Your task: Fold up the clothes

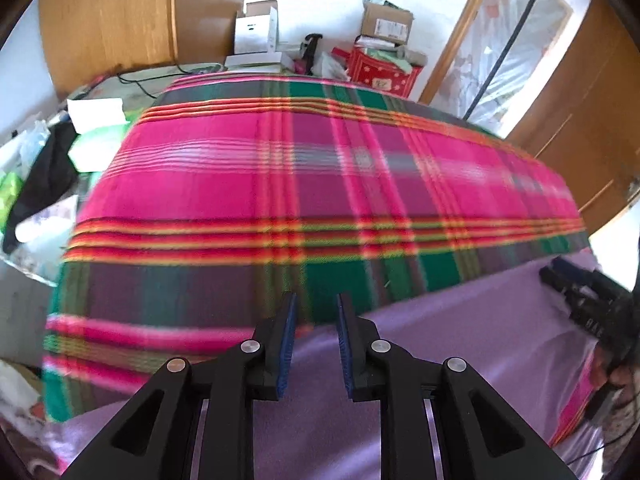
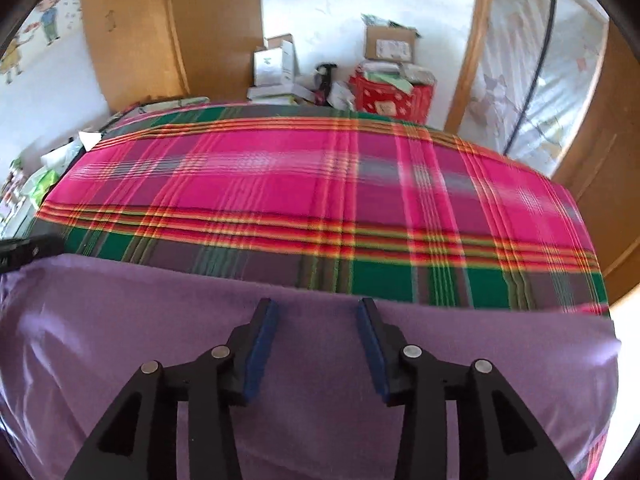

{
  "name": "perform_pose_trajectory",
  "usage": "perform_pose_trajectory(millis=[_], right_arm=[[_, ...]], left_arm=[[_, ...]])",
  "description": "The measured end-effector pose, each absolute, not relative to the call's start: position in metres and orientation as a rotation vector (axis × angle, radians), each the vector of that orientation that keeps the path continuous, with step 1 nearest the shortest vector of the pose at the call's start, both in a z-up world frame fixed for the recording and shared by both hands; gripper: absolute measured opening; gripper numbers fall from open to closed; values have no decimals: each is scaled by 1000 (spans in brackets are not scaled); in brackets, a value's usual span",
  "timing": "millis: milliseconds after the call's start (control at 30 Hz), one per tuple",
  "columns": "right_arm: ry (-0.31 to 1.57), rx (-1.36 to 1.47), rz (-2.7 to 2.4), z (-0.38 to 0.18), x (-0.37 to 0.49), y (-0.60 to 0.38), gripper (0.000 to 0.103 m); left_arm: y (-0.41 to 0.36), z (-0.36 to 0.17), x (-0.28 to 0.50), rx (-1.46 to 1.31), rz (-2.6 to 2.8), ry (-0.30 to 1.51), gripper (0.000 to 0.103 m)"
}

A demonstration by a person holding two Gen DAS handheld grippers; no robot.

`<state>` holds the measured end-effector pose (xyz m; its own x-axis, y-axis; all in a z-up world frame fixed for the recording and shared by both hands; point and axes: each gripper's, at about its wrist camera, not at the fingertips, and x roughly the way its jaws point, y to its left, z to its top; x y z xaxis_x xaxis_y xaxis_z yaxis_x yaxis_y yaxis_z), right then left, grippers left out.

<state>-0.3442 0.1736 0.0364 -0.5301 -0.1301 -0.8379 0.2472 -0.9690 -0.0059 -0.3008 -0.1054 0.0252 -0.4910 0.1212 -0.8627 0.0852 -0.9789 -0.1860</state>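
A lilac-purple garment point(image 1: 460, 340) lies flat on the near part of a bed covered by a pink, green and red plaid blanket point(image 1: 312, 176). My left gripper point(image 1: 316, 308) hovers over the garment's far edge, its jaws a little apart with nothing between the blue pads. In the right wrist view the same garment point(image 2: 304, 360) fills the foreground. There my right gripper point(image 2: 318, 308) stands open and wider, just short of the garment's far edge, holding nothing. The right gripper point(image 1: 580, 292) also shows at the right edge of the left wrist view, over the purple cloth.
Cardboard boxes point(image 1: 386, 24), white boxes point(image 1: 256, 32) and a red bag point(image 1: 384, 70) are piled beyond the bed's far end. Black clothing point(image 1: 44, 176) and papers lie left of the bed. A wooden door point(image 2: 596, 184) stands at the right.
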Motion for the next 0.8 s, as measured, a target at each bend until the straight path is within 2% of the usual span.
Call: perform_pose_trajectory(millis=[100, 433, 633, 800], right_arm=[[133, 1383, -2560, 47, -327, 178, 42], [237, 1261, -2456, 92, -282, 145, 42], [303, 1262, -2325, 76, -267, 96, 42], [362, 1298, -2223, 49, -260, 54, 42]], left_arm=[[-120, 32, -282, -1600, 2683, -297, 21], [-183, 64, -224, -1613, 2793, -236, 21], [-181, 50, -205, -1653, 2768, -92, 21], [-181, 35, -201, -1649, 2717, -133, 21]])
